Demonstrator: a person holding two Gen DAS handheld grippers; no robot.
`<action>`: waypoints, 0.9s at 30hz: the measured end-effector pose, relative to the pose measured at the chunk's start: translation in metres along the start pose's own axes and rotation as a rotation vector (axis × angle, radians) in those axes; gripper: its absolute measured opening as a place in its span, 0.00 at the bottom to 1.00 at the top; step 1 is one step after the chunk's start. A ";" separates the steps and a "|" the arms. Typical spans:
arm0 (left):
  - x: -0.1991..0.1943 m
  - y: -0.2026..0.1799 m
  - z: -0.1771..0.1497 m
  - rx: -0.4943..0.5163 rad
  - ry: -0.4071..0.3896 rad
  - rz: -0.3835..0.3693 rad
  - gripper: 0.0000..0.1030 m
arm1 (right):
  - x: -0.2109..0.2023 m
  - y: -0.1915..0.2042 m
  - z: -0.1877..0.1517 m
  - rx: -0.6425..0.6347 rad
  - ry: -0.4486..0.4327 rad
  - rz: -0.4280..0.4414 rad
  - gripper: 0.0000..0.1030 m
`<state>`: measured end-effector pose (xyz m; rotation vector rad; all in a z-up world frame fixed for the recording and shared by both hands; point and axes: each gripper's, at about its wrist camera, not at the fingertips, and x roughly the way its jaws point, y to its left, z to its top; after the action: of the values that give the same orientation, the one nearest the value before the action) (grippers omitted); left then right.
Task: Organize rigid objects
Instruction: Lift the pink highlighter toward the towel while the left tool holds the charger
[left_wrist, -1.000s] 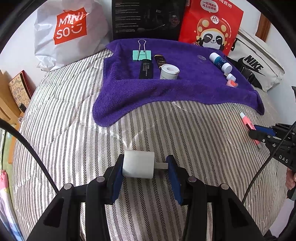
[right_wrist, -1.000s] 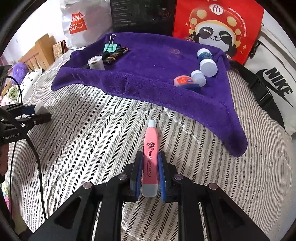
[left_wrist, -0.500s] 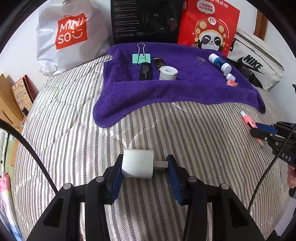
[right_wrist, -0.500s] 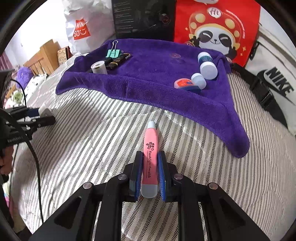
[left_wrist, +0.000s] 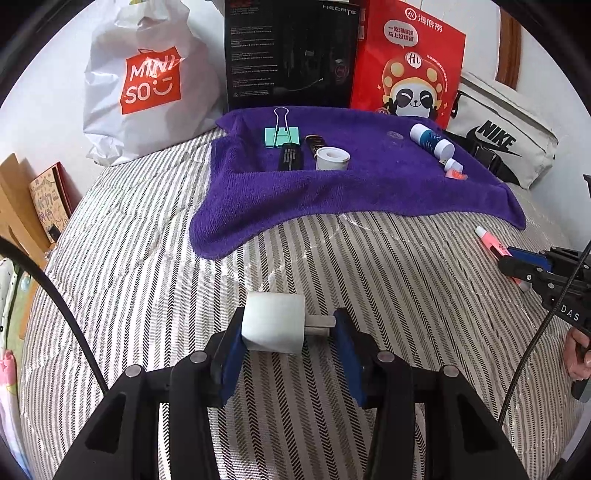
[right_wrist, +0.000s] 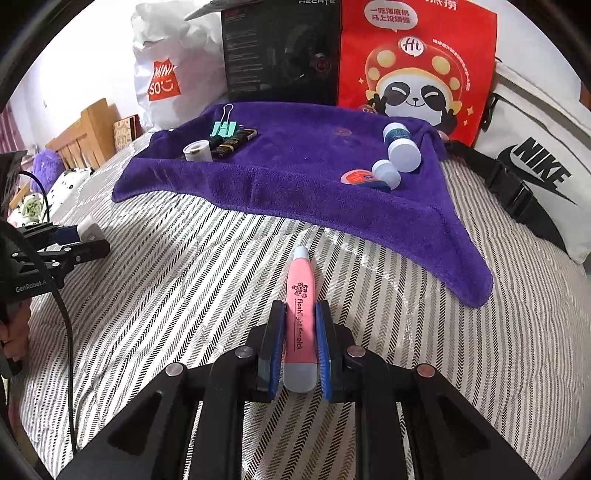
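My left gripper (left_wrist: 290, 328) is shut on a white plug adapter (left_wrist: 273, 325), its metal prongs against the right finger, held over the striped bedspread. My right gripper (right_wrist: 300, 332) is shut on a pink flashlight earpick (right_wrist: 301, 314) that points toward the purple towel (right_wrist: 295, 162). On the towel lie a green binder clip (left_wrist: 280, 134), a black tube (left_wrist: 291, 159), a white tape roll (left_wrist: 331, 158), a blue-white bottle (left_wrist: 431, 139) and a small orange tin (right_wrist: 358, 178). The right gripper also shows in the left wrist view (left_wrist: 517, 262).
Behind the towel stand a Miniso bag (left_wrist: 147, 85), a black box (left_wrist: 291, 55) and a red panda bag (left_wrist: 406, 62). A white Nike bag (right_wrist: 535, 170) lies at the right. A wooden headboard (right_wrist: 85, 136) and plush toys are at the left.
Both grippers have risen slightly and drawn back a little from the towel, each still holding its object. The items on the towel have not moved.
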<state>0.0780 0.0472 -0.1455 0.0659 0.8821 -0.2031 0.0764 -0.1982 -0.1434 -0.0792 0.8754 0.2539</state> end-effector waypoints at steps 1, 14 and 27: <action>0.000 0.000 0.000 0.000 0.000 0.000 0.43 | 0.000 0.000 0.000 -0.003 0.000 -0.003 0.17; -0.002 0.001 -0.001 0.014 0.011 -0.006 0.41 | 0.001 0.003 0.005 -0.010 0.039 -0.018 0.16; -0.003 0.011 0.016 -0.060 0.099 -0.058 0.41 | -0.022 -0.013 0.020 0.066 0.052 0.072 0.15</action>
<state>0.0900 0.0559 -0.1333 -0.0052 0.9884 -0.2290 0.0816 -0.2117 -0.1142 0.0075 0.9390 0.2908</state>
